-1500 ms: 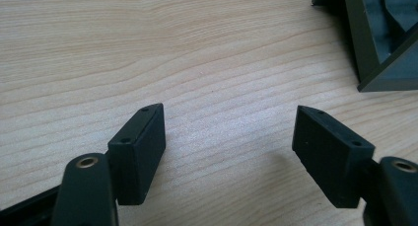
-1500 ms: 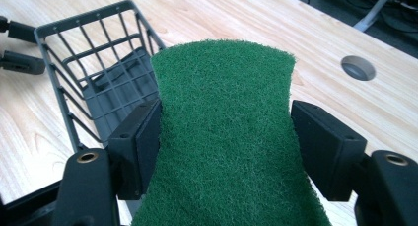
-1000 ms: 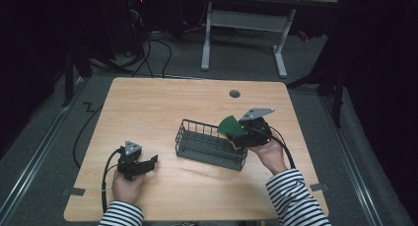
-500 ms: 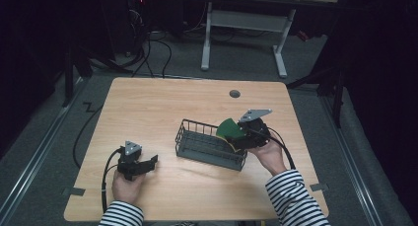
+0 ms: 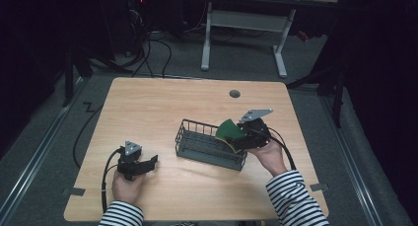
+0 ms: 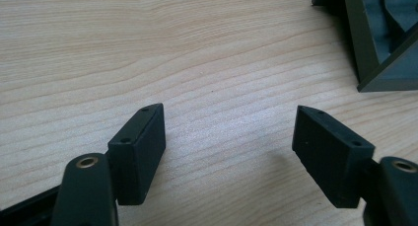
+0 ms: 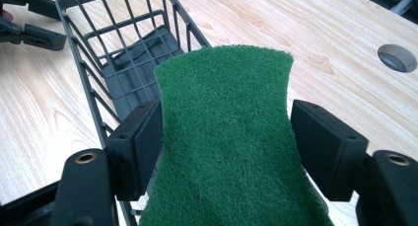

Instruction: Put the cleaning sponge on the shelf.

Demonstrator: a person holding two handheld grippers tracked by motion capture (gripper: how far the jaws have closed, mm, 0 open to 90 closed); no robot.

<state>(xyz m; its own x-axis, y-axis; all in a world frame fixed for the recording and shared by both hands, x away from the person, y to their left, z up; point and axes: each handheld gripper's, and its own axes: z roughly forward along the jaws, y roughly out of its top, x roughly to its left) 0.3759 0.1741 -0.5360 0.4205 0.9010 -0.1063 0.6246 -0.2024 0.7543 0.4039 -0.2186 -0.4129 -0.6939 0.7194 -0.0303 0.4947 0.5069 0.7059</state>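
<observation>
At the near left of the worktop [image 5: 148,102] I have the left gripper [image 6: 229,142] resting low with its fingers [image 6: 140,147] spread wide and nothing between them; bare wood shows in the gap, and a corner of the wire basket [image 5: 209,144] sits off to its far right. That basket stands near the middle of the worktop, right of centre. Over its right end my right gripper [image 7: 226,147] holds the green scouring pad [image 7: 226,142], its fingers [image 7: 138,142] pressed against the pad's two side edges where it narrows.

I judge the hold to be the weak point. The pad is soft and pinched only by its edges, so it could buckle or slide out and land on the worktop instead of inside. Its far end hangs over the basket's rim, so if I lower carelessly it could catch on the wire and drape across the top. The basket looks light and nothing steadies it; a nudge from the right gripper could shove it leftwards.
</observation>
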